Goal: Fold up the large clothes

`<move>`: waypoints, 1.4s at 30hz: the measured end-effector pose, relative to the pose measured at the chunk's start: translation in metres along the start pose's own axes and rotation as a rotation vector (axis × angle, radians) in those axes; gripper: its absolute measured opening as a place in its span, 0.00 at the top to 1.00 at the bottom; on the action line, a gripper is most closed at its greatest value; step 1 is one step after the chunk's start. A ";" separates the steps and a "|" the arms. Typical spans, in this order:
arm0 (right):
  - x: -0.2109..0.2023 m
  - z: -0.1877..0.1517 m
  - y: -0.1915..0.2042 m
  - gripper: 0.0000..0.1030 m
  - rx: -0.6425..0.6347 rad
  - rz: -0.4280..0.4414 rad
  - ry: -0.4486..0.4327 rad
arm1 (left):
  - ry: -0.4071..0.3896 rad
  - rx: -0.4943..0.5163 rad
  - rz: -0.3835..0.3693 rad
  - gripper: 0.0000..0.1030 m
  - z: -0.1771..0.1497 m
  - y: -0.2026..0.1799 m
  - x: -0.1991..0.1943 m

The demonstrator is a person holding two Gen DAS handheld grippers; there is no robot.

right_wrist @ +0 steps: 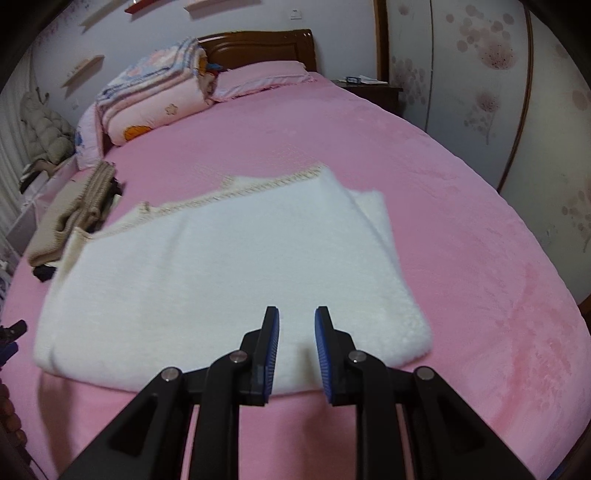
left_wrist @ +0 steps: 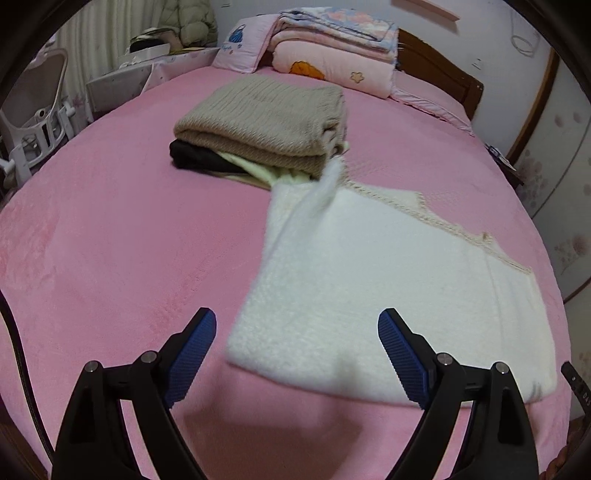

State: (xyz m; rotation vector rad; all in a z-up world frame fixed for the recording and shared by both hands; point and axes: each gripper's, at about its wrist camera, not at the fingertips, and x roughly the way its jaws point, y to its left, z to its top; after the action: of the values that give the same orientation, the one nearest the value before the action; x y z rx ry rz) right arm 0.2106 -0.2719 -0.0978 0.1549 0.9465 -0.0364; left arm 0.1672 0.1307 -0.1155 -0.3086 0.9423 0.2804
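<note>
left tongs [left_wrist: 296,354] wide apart, right tongs [right_wrist: 296,341] slightly apart, above white garment [right_wrist: 221,266].

A wide bed [right_wrist: 461,229] under a pink cover fills the room, its dark wooden headboard [right_wrist: 258,48] at upper centre. Floral wardrobe doors [right_wrist: 480,74] stand upper right, beside a small nightstand [right_wrist: 373,90]; pale wall [right_wrist: 166,33] with little shelves [right_wrist: 83,68] upper left.

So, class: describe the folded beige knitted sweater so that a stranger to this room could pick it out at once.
Start from the wide bed with the pink plush cover. Toward its pillow end, a small stack of folded clothes lies just beyond the fluffy white garment with the cream crochet trim. The folded beige ribbed-knit sweater is the top and thickest layer, above a black piece and a pale one.
</note>
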 end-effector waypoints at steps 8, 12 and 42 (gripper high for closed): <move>-0.057 0.008 0.041 0.81 -0.048 0.113 -0.083 | -0.026 0.030 -0.086 0.14 0.000 -0.024 -0.049; -0.070 0.005 0.055 0.80 -0.077 0.147 -0.103 | -0.026 0.027 -0.134 0.14 -0.002 -0.030 -0.063; 0.024 -0.044 0.117 0.80 -0.189 0.172 -0.014 | 0.204 -0.276 -0.452 0.14 -0.071 0.010 0.076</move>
State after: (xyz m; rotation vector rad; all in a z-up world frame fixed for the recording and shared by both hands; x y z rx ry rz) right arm 0.2011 -0.1485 -0.1291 0.0607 0.9147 0.2102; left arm 0.1534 0.1205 -0.2189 -0.8024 1.0064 -0.0405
